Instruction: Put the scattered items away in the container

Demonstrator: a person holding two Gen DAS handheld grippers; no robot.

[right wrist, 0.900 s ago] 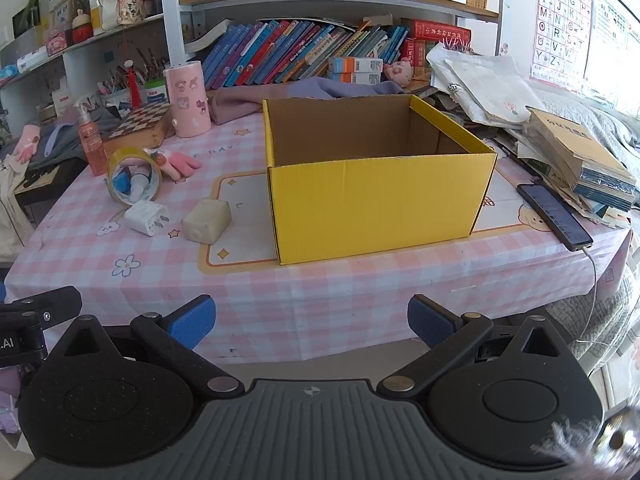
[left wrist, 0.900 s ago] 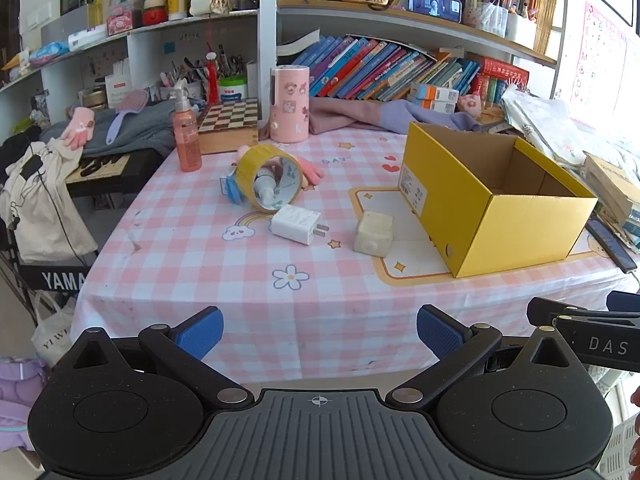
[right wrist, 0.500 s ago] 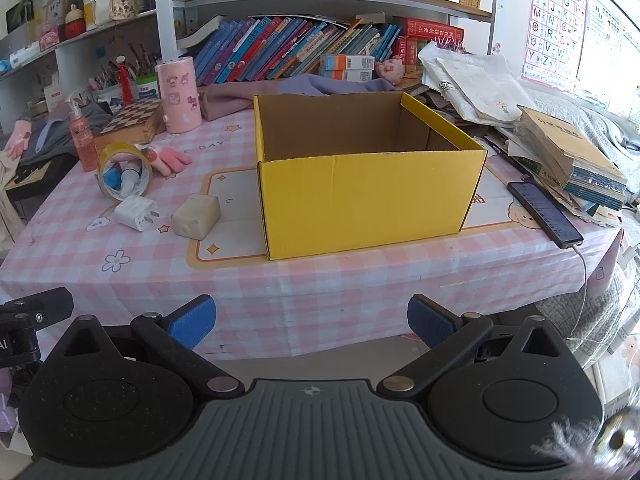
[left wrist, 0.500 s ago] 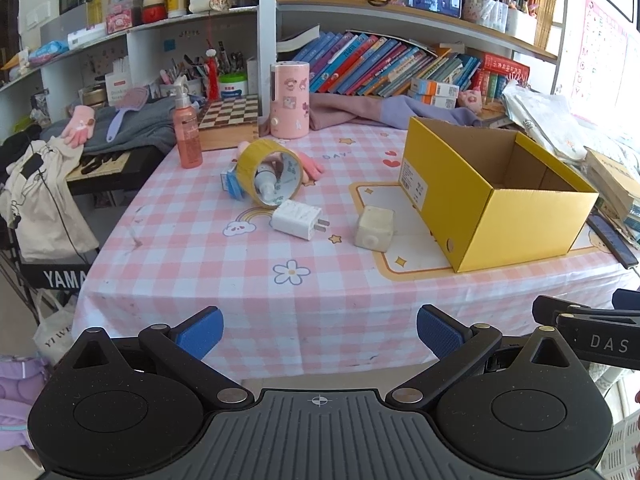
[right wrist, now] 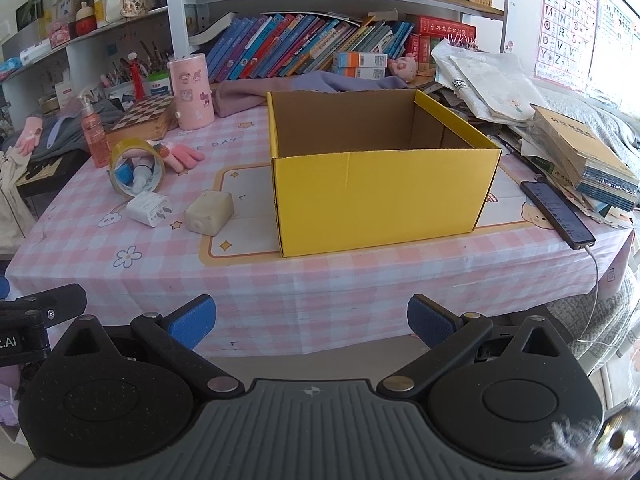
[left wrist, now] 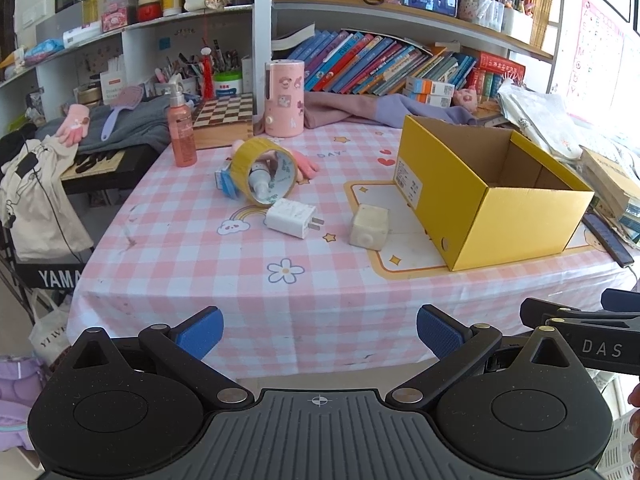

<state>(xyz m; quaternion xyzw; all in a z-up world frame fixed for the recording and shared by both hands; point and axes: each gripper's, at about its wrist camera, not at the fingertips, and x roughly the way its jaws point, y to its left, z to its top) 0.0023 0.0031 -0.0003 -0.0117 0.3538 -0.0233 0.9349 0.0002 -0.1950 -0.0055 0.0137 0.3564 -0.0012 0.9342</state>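
Observation:
An open yellow cardboard box (left wrist: 516,224) (right wrist: 380,196) stands on the pink checked tablecloth, empty as far as I see. Left of it lie a cream cube-shaped block (left wrist: 369,227) (right wrist: 209,213), a white plug charger (left wrist: 291,217) (right wrist: 149,209), a yellow tape roll (left wrist: 265,176) (right wrist: 136,165) with a small white bottle inside, a blue item (left wrist: 225,183) beside it, and a pink glove (left wrist: 306,165) (right wrist: 182,154). My left gripper (left wrist: 318,334) and right gripper (right wrist: 311,320) are both open and empty, in front of the table's near edge.
A pink spray bottle (left wrist: 182,132), a pink cylinder (left wrist: 284,98) and a chessboard box (left wrist: 224,120) stand at the back. A phone (right wrist: 558,209) with cable and stacked books (right wrist: 584,160) lie right of the box. Bookshelves rise behind.
Both grippers have drawn back slightly from the table, so it looks a little smaller. No item has moved and both grippers stay open.

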